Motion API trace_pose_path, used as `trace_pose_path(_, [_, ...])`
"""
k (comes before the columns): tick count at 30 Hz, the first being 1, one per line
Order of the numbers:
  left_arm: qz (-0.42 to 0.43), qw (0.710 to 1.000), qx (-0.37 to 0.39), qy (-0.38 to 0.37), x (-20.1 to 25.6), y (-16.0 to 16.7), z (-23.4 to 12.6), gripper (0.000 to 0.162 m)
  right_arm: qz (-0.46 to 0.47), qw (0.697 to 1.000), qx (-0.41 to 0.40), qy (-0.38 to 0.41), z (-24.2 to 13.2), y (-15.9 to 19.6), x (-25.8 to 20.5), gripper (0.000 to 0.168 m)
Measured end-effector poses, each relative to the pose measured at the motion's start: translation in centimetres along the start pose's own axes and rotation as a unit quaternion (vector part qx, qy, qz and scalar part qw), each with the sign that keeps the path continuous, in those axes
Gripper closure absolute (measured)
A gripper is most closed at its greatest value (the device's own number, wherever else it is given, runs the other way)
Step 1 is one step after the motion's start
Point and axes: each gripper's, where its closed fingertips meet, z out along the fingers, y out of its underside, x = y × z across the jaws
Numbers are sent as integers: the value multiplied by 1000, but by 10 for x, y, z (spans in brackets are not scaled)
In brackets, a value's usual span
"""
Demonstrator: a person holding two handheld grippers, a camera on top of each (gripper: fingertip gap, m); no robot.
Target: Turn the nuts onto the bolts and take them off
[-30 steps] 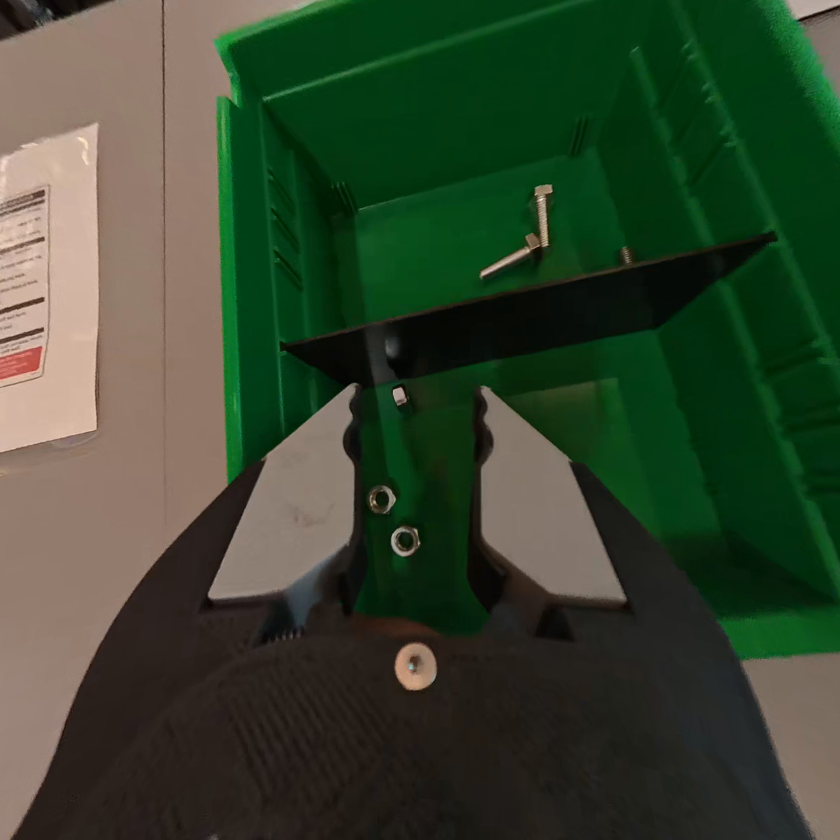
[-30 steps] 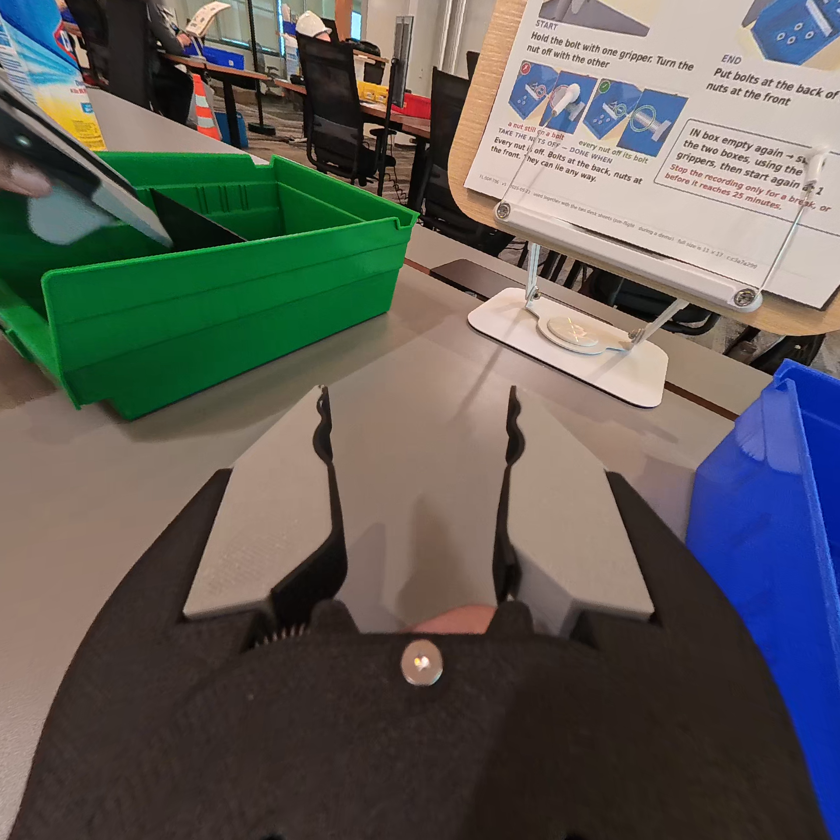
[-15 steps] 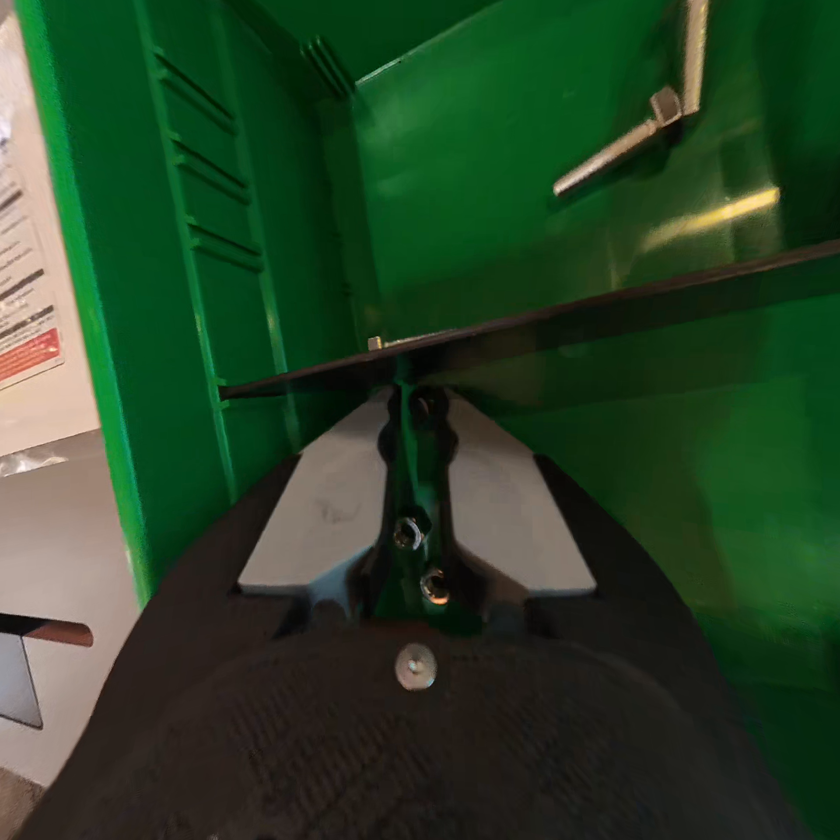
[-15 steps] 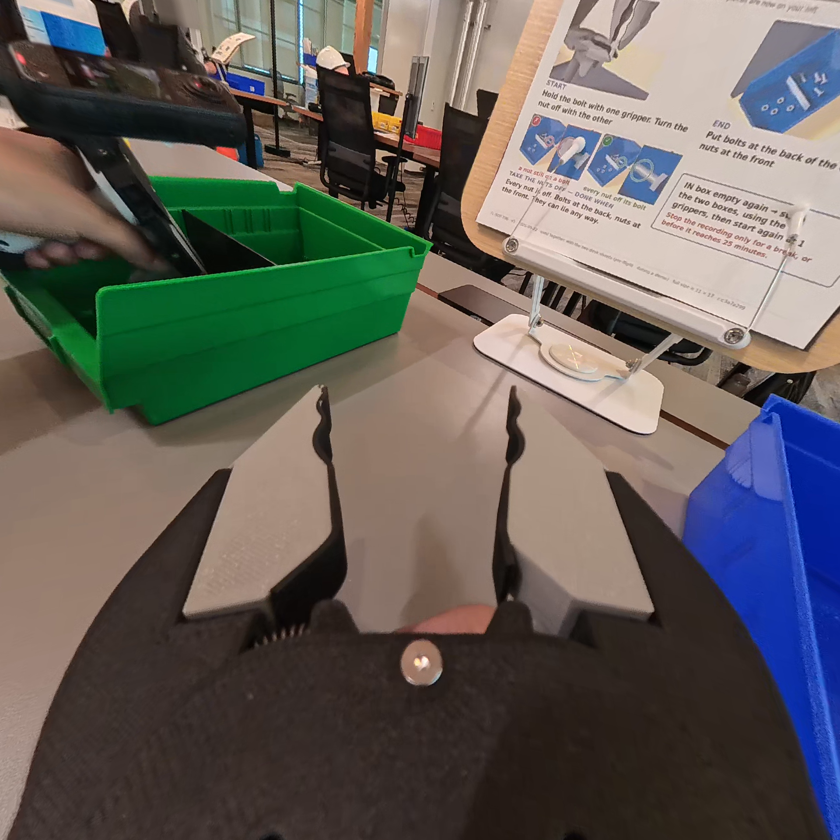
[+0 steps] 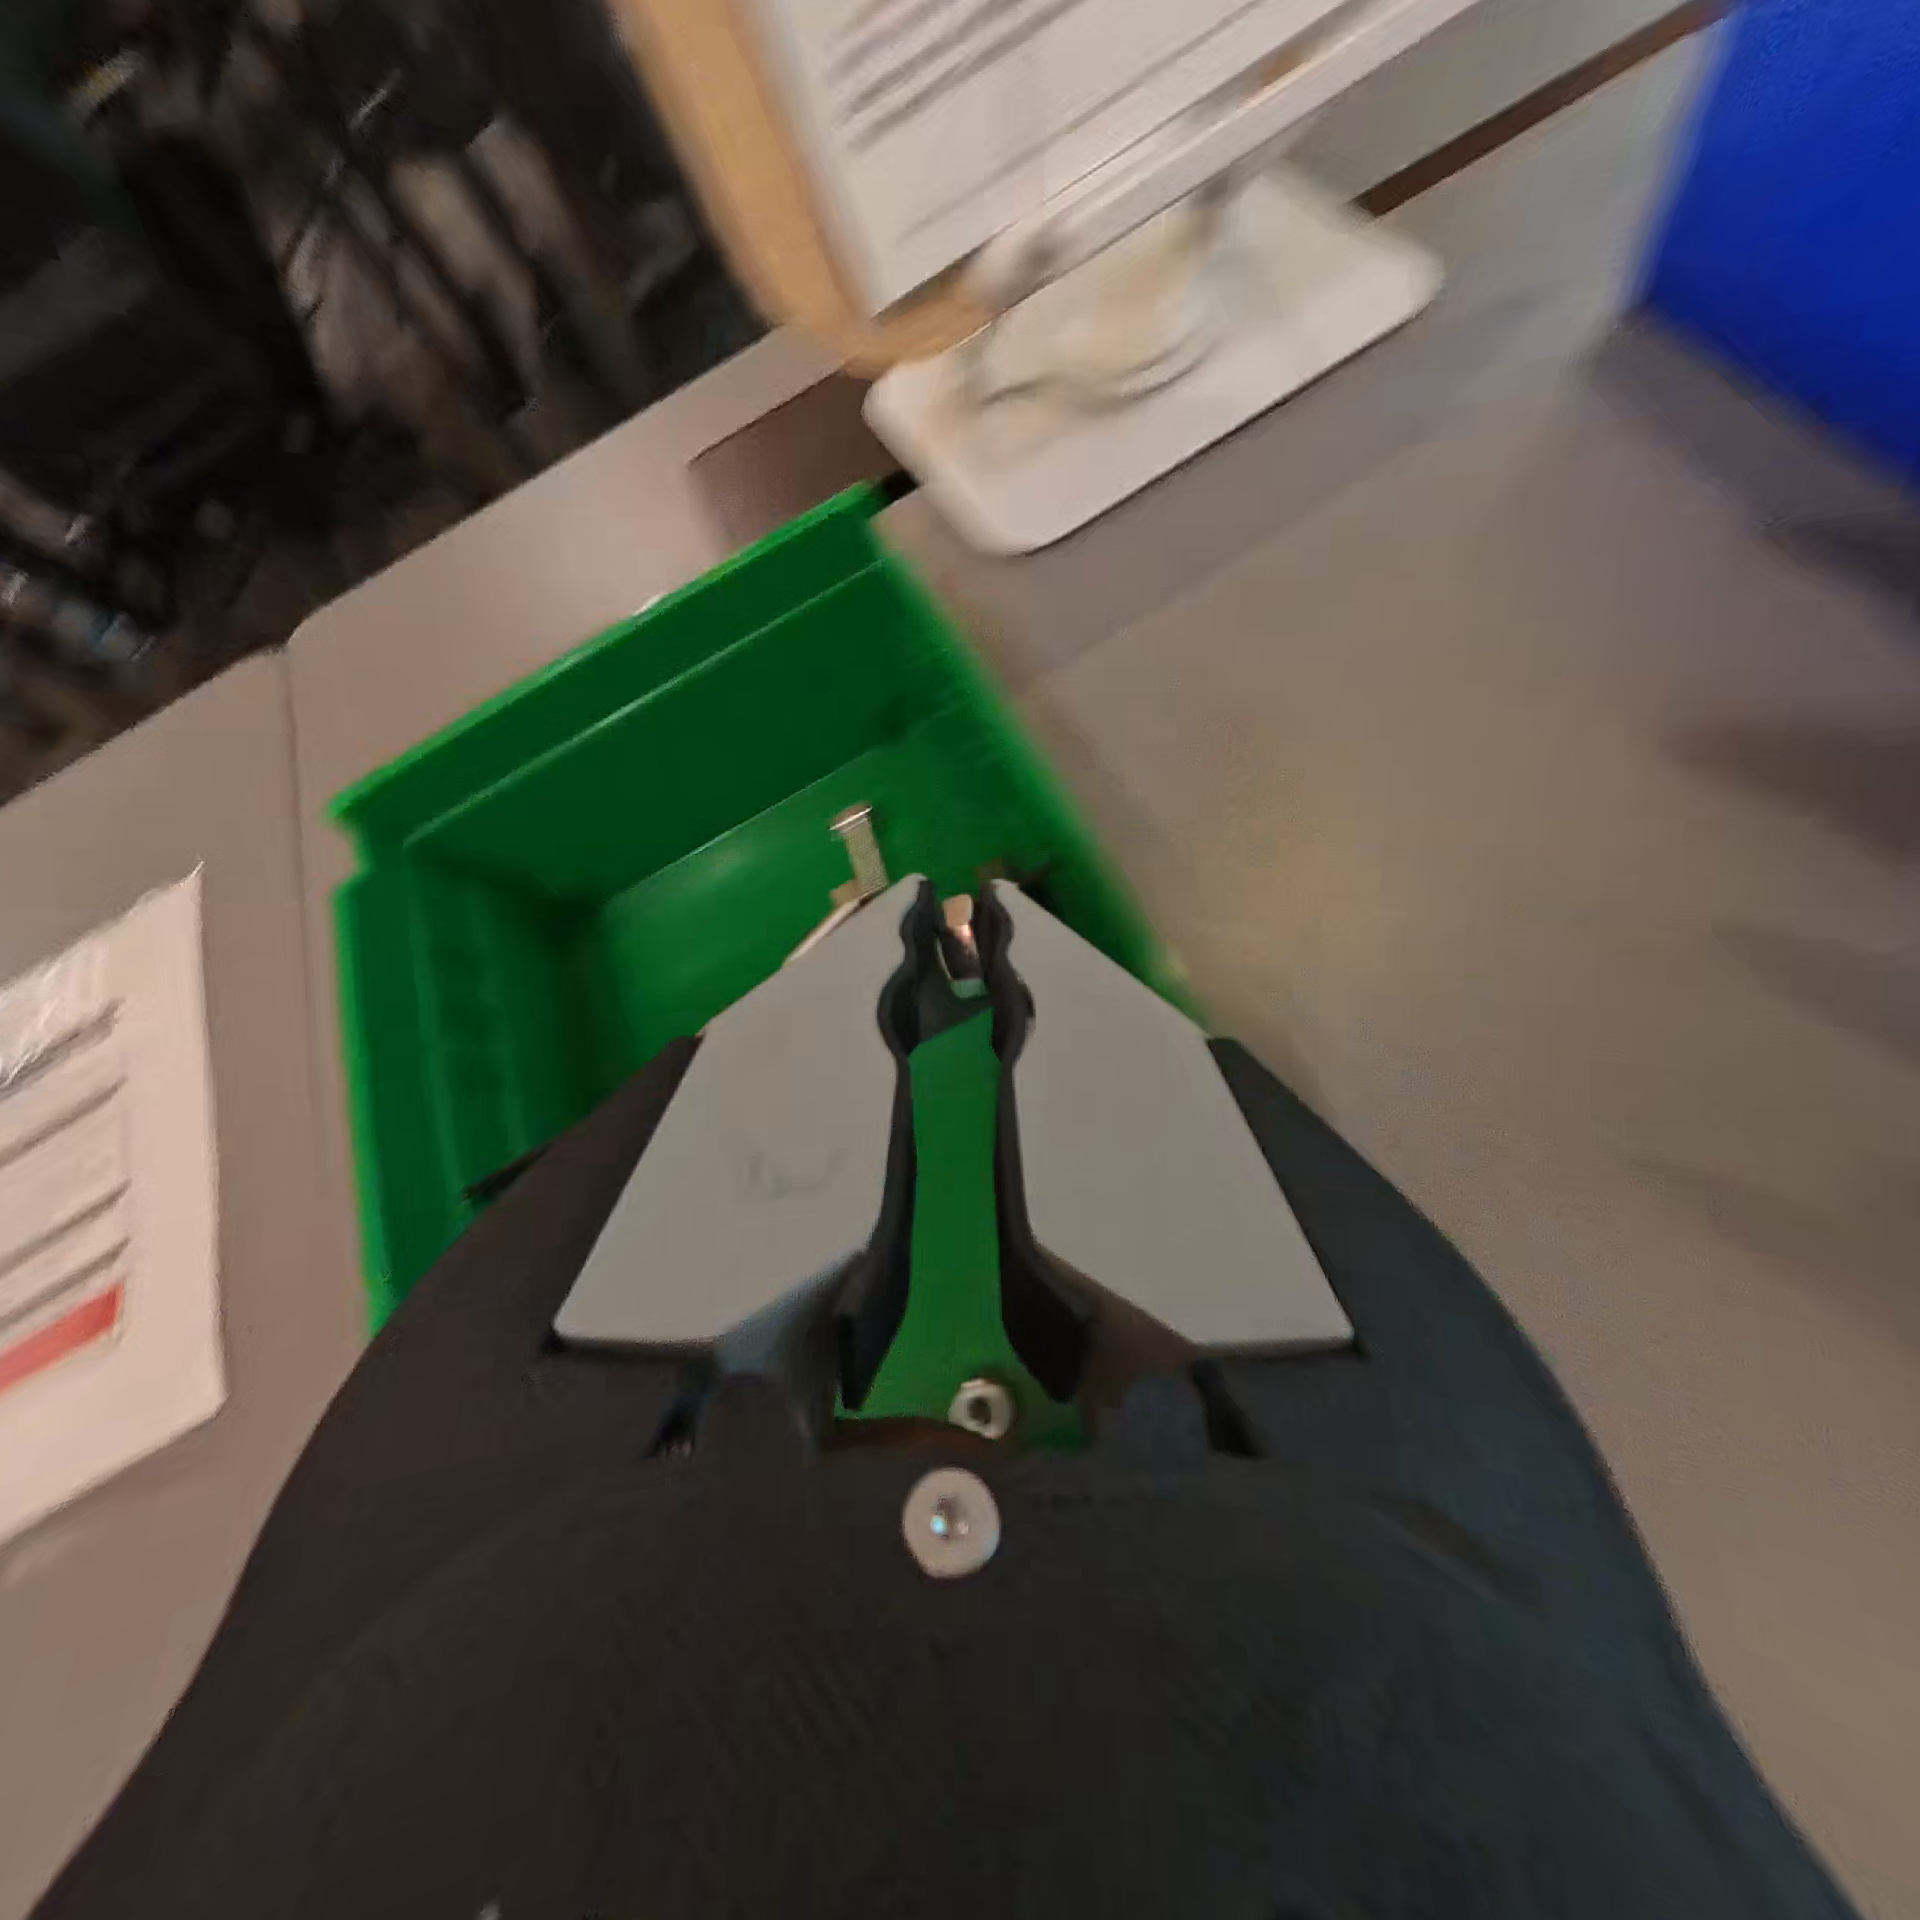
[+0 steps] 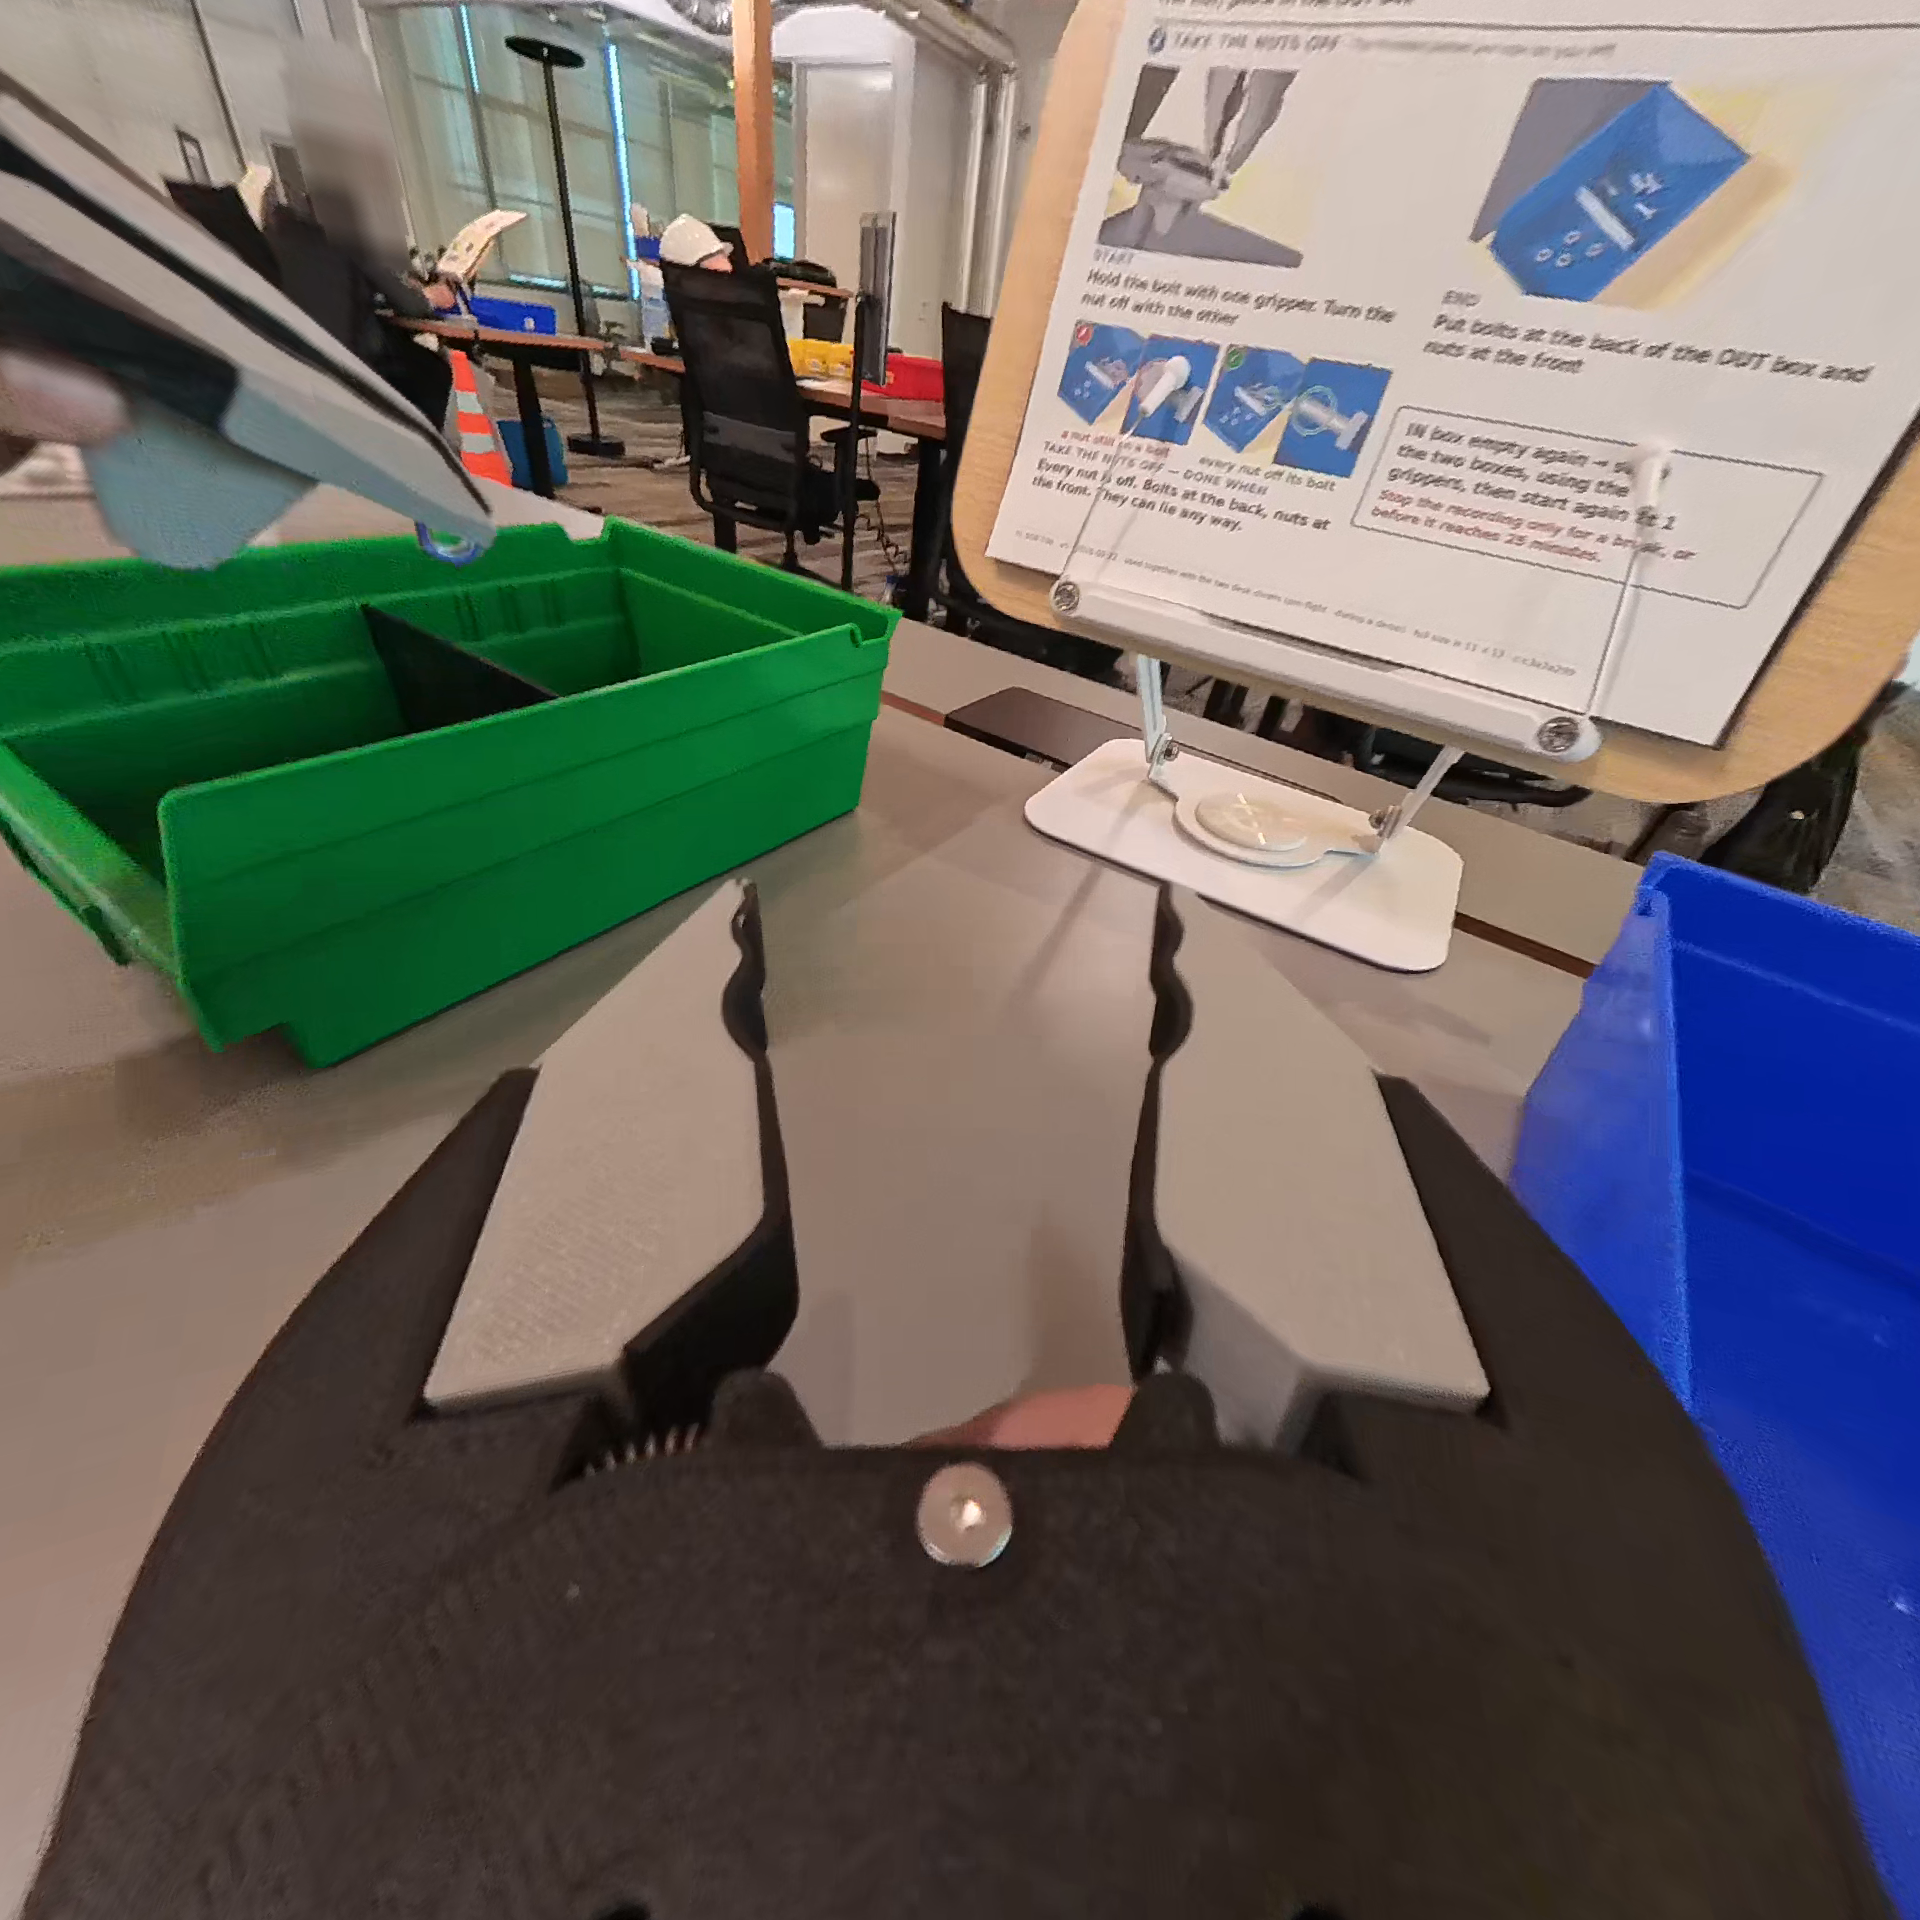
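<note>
Two grippers over a grey worktop (image 6: 935, 1039). Left gripper (image 5: 958, 904) held above the green bin (image 5: 644, 748), jaws clenched on a small silver nut (image 5: 958, 935) right at the tips. Same pinch seen from the right wrist view: left gripper (image 6: 457, 525) up at the top left, above the near end of the green bin (image 6: 520, 831), nut (image 6: 452, 542) clear of the rim and touching nothing else. Much blur in the left wrist view, so no telling which way the nut faces.

Inside the bin, split into two compartments by a black divider (image 6: 447, 675). Lying in the far compartment, a bolt (image 5: 860, 847), partly hidden behind the left gripper's fingers. Showing through the gap between the jaws, a loose nut (image 5: 982, 1408) on the near compartment's floor.

Right gripper (image 6: 951, 914) low over bare worktop, jaws spread wide and holding nothing, well apart from the green bin. Just beside it on the right, a blue bin (image 6: 1766, 1143). Straight ahead, a picture board (image 6: 1455, 364) tilted on a white stand (image 6: 1247, 862). Flat on the worktop left of the green bin, a printed sheet (image 5: 94, 1195).
</note>
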Motion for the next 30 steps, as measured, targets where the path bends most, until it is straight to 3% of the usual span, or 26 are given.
trace_pose_path(3, [14,994,20,104,78,-22,-9,156,13,1000,12,1,-4,-4,6,101])
trace_pose_path(7, [-32,969,6,245,162,-16,0,157,23,999,29,15,-9,-9,16,103])
trace_pose_path(13, [-52,962,-15,266,211,20,36,157,25,998,55,32,-18,-19,28,107])
trace_pose_path(16, [-68,961,-36,264,217,37,55,154,31,998,57,28,-17,-20,29,107])
trace_pose_path(22, [-96,963,-45,248,204,44,66,126,30,998,48,22,-14,-16,27,107])
trace_pose_path(30, [-83,966,-16,244,197,35,43,125,28,999,40,14,-12,-13,23,106])
